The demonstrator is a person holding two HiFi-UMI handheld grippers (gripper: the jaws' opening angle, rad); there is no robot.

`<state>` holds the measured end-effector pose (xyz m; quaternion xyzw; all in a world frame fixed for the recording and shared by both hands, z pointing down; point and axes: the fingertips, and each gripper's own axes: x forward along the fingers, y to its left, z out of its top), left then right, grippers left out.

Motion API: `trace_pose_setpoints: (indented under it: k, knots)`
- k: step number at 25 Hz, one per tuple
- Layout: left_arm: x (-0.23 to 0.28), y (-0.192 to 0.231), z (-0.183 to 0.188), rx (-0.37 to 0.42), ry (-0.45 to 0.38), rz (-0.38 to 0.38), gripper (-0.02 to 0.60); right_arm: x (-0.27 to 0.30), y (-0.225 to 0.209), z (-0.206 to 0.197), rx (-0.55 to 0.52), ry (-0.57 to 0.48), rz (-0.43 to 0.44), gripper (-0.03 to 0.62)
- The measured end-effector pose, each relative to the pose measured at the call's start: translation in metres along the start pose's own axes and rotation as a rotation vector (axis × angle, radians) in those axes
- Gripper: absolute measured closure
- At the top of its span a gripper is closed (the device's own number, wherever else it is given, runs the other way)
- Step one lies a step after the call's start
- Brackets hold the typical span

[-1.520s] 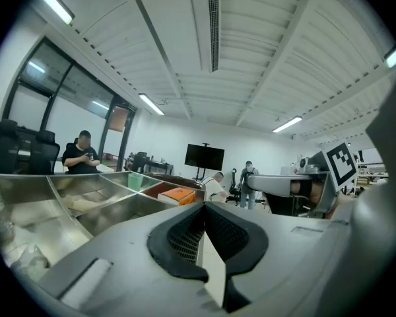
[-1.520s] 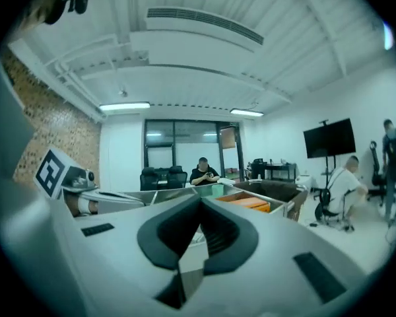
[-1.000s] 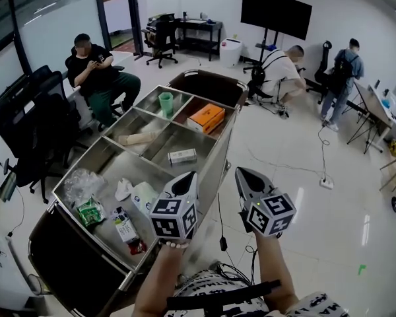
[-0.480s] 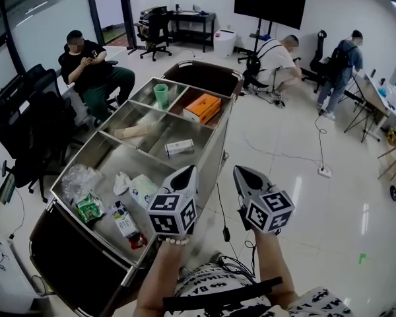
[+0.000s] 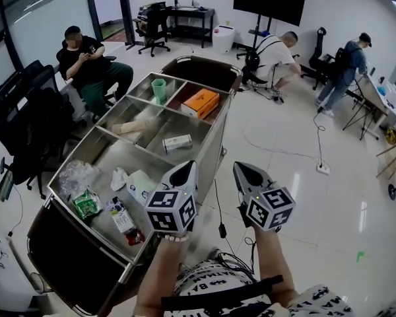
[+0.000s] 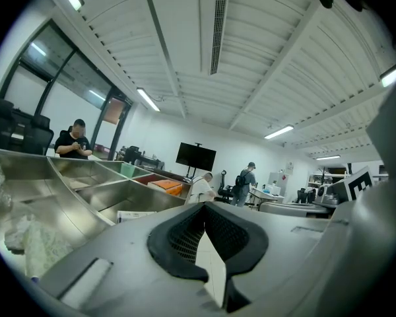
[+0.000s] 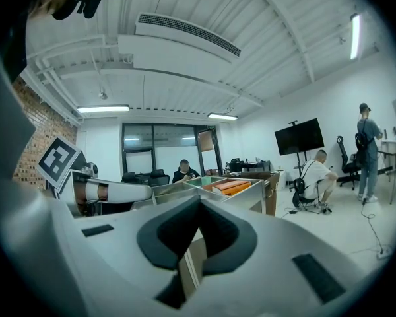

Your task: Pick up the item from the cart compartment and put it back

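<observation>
The metal cart (image 5: pixel 129 156) holds a green cup (image 5: pixel 158 89), an orange box (image 5: pixel 200 103), a small white box (image 5: pixel 177 142), a clear bag (image 5: pixel 76 176), a green packet (image 5: pixel 86 205) and a carton (image 5: pixel 121 216).

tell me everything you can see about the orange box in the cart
The orange box is a flat rectangular carton, cardboard by its look, with a paler near side. It lies closed and flat in the far right compartment of the cart, beside the one holding a green cup. Nothing rests on it.
</observation>
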<state>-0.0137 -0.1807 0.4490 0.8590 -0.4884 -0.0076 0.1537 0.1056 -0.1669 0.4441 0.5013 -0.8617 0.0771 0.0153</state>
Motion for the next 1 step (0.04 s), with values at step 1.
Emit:
trace_pose_setpoints:
  k: [1]
  knots:
    - [0.0002,-0.0003,0.0000,0.000,0.000,0.000,0.580,0.0002,0.0001,0.0002,-0.001,0.000,0.002,0.585]
